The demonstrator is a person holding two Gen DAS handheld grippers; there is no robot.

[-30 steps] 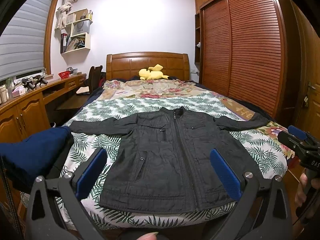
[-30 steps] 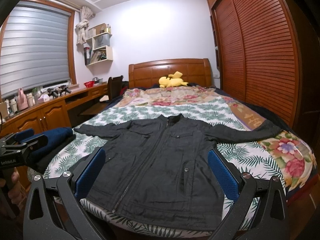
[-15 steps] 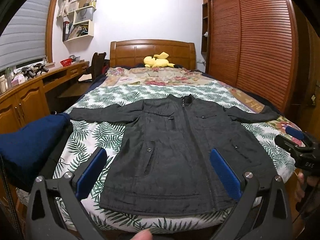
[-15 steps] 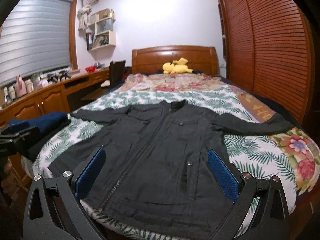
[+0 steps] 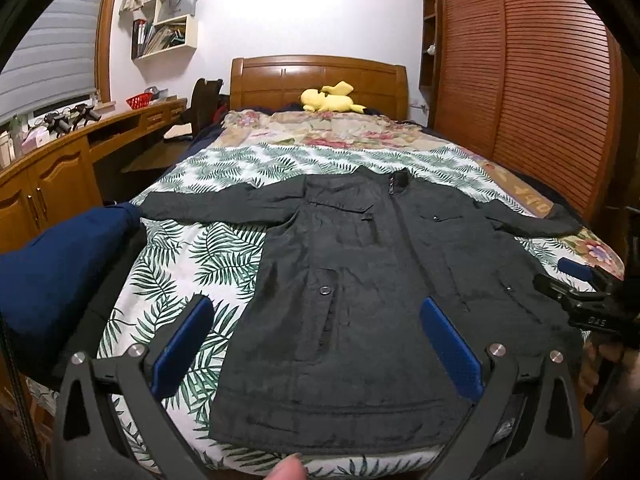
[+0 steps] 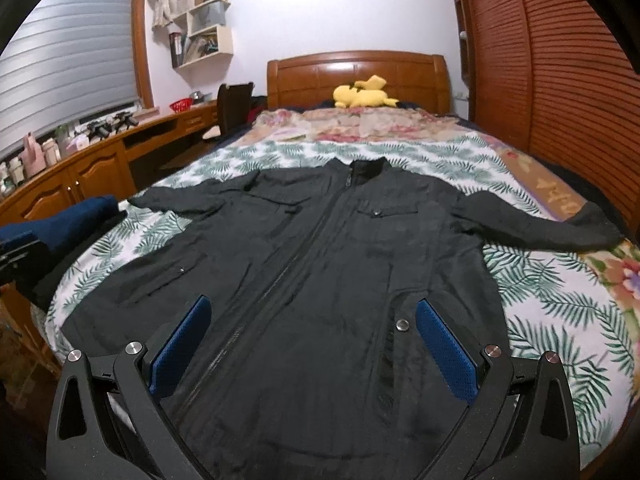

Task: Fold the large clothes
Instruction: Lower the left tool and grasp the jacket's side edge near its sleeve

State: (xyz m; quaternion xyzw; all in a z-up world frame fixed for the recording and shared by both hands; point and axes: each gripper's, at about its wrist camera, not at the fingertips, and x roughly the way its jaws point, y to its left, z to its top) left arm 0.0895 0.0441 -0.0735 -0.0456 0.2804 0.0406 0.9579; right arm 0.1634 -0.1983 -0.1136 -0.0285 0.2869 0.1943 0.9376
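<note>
Lying flat and front-up on the bed (image 5: pixel 224 240), the black jacket (image 5: pixel 360 288) is spreading both sleeves out to the sides, its zip closed and its collar pointing toward the wooden headboard (image 5: pixel 318 80). Its hem is resting near the foot edge of the leaf-print bedspread. The left tool (image 5: pixel 316 340) is hovering above the hem on the jacket's left half, its blue-padded fingers (image 5: pixel 182 344) spread wide and gripping nothing. The right tool (image 6: pixel 312 340) is hovering over the lower front of the jacket, beside the zip, its fingers (image 6: pixel 446 350) likewise spread wide and empty. In the left wrist view the right tool is also showing at the frame's right edge, near the jacket's side. A folded navy garment (image 5: pixel 56 276) is sitting at the bed's left edge. A yellow plush toy (image 6: pixel 366 94) is lying by the headboard.
</note>
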